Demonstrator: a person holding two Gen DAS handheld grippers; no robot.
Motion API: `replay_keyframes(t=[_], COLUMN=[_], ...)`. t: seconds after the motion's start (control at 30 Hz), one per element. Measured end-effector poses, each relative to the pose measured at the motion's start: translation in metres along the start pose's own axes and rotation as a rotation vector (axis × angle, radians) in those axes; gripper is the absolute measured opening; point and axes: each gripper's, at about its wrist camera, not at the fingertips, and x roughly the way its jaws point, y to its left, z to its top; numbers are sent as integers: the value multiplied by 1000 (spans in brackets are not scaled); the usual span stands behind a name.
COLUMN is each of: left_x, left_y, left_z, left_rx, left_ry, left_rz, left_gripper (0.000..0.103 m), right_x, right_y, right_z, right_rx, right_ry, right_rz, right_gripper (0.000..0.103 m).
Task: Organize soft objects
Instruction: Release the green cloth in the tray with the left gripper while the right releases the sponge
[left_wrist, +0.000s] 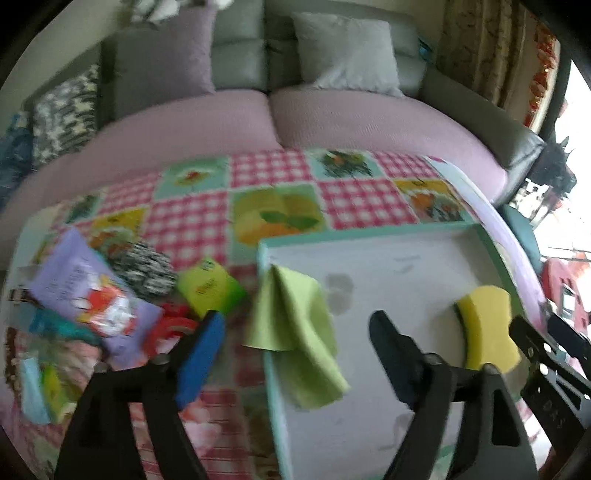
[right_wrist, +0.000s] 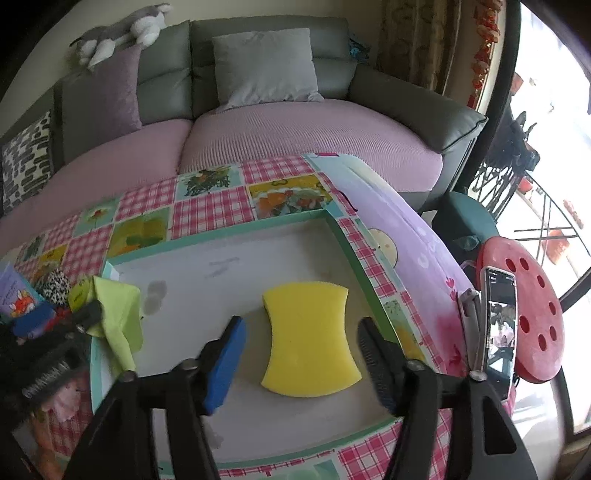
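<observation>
Both pairs of fingers stand spread and empty: the right gripper (right_wrist: 299, 354) straddles the yellow sponge (right_wrist: 309, 343) lying flat in the tray (right_wrist: 236, 236), untouched. Left gripper (left_wrist: 295, 347) hangs above the green cloth (left_wrist: 295, 332) draped over the tray's left rim; beyond, the sofa (right_wrist: 314, 136).

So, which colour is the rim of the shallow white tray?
Mint green rim, clearest in the right wrist view.
</observation>
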Motion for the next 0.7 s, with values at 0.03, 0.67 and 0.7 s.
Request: replay_keyframes(t=[0.03,0.67,0.7], left_x=[-2,-45,-50], left_y=[4,94,103], left_z=[1,-20,-21], left_rx=[-4,-146,-159], left_ry=[-7,-113,-126], left_rz=[31,207,221], left_gripper=[91,96,96], right_x=[1,-1,-3], right_y=[1,41,47], right_z=[0,-6,-7], right_rx=[-6,-56,-65], right_ry=[5,30,26], right_rz=[1,144,155], right_gripper=[84,103,103])
